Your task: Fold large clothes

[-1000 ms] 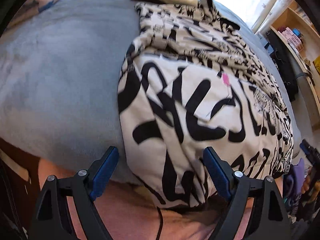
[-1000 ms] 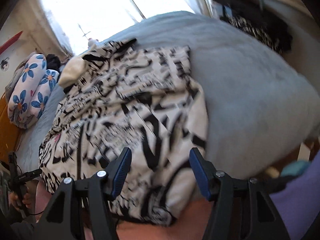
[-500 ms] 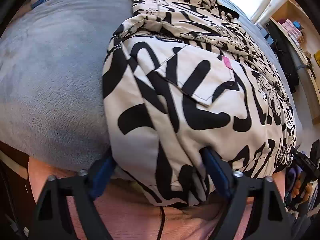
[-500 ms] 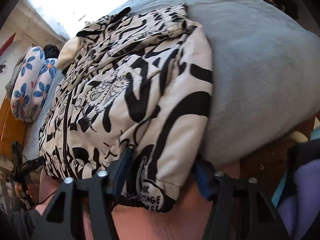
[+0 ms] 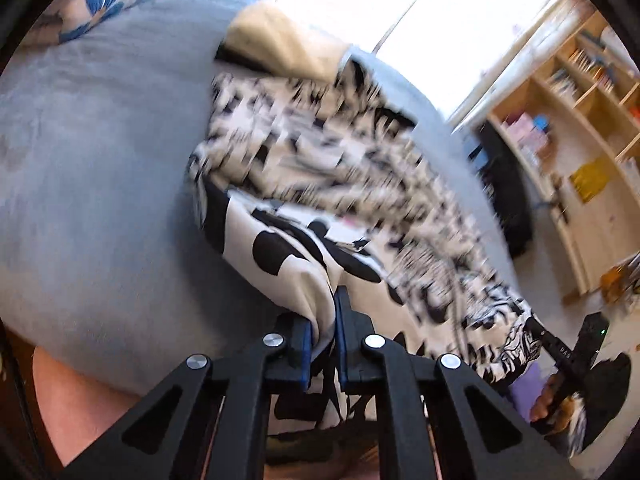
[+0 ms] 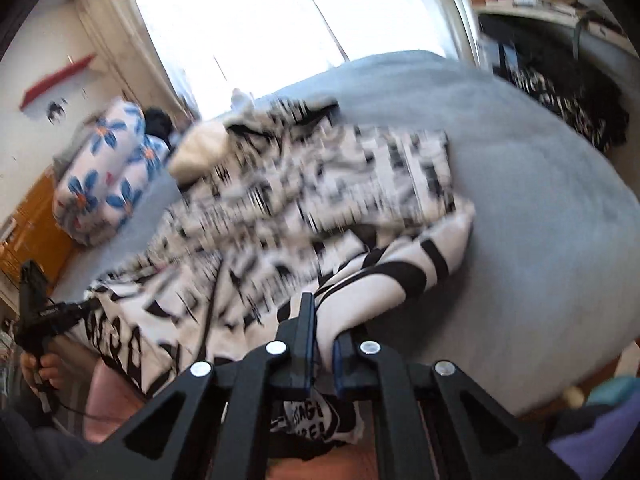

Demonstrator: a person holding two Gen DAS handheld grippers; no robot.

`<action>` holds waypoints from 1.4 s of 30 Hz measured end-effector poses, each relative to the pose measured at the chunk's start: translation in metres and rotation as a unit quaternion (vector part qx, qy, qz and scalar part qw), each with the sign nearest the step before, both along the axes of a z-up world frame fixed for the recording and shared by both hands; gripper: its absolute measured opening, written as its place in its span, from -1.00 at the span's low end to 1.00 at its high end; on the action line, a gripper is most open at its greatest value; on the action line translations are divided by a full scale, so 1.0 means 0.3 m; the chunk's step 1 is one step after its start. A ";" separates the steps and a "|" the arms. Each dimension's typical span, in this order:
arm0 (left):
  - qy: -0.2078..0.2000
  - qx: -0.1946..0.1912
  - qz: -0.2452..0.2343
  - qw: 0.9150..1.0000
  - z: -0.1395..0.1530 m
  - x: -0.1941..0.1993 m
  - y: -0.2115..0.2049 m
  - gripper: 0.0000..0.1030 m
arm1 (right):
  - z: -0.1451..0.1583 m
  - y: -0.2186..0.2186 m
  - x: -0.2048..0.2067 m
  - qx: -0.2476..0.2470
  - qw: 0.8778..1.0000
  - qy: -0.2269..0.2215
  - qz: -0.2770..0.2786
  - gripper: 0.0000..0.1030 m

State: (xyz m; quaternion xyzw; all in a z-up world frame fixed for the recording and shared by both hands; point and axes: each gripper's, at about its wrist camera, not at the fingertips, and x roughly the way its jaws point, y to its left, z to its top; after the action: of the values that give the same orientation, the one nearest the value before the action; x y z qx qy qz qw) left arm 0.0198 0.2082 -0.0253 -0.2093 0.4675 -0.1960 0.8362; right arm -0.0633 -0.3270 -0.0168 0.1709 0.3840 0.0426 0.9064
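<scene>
A large black-and-white patterned garment [image 5: 360,184] lies spread on a grey bed [image 5: 100,160]. My left gripper [image 5: 324,320] is shut on the garment's near hem corner, and cloth bunches between its blue pads. In the right wrist view the same garment [image 6: 300,200] stretches away over the bed [image 6: 540,200]. My right gripper [image 6: 323,332] has the other hem corner between its pads, which press on it as the jaws are closing. Both corners are lifted off the bed. The picture is blurred over the far part of the garment.
A blue-flowered pillow [image 6: 104,176] and a cream cloth [image 5: 280,44] lie at the head of the bed, before a bright window. Wooden shelves [image 5: 580,140] stand to the right. Dark clothes [image 6: 568,92] are heaped beyond the bed. A hand [image 5: 556,400] holds the other gripper.
Both grippers went from open around the garment's near hem to closed on it. Both then rose, lifting the hem corners off the bed.
</scene>
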 end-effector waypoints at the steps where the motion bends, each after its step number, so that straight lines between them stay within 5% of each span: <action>1: -0.007 -0.007 0.002 1.000 0.020 0.015 -0.003 -0.86 | 0.033 -0.006 0.024 0.006 1.000 -0.012 -0.003 -0.87; 8: -0.026 -0.041 0.020 0.999 0.079 0.200 -0.017 -0.86 | 0.133 -0.053 0.207 0.062 0.997 -0.046 -0.030 -0.87; 19: 0.012 -0.049 0.071 0.996 0.010 0.611 -0.066 -0.84 | 0.058 -0.134 0.588 0.102 0.990 -0.018 -0.092 -0.80; 23: 0.040 -0.031 0.080 0.995 -0.057 0.762 -0.110 -0.53 | -0.015 -0.186 0.743 0.113 0.986 0.021 -0.119 -0.57; 25: 0.050 -0.027 0.084 0.995 -0.090 0.820 -0.125 -0.32 | -0.047 -0.198 0.806 0.110 0.986 0.037 -0.123 -0.10; 33: 0.086 -0.022 0.082 0.993 -0.203 0.959 -0.156 -0.13 | -0.120 -0.258 0.931 0.138 0.981 0.054 -0.128 0.01; 42: 0.078 -0.063 0.069 0.993 -0.186 0.977 -0.102 0.07 | -0.147 -0.314 0.945 0.177 0.976 0.041 -0.121 0.01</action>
State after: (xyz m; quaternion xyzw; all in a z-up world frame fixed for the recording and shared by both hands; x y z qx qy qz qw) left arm 0.3129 0.1775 -0.0812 -0.3080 0.5026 -0.1503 0.7937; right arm 0.2201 -0.4213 -0.0609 0.3752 0.3836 -0.0078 0.8438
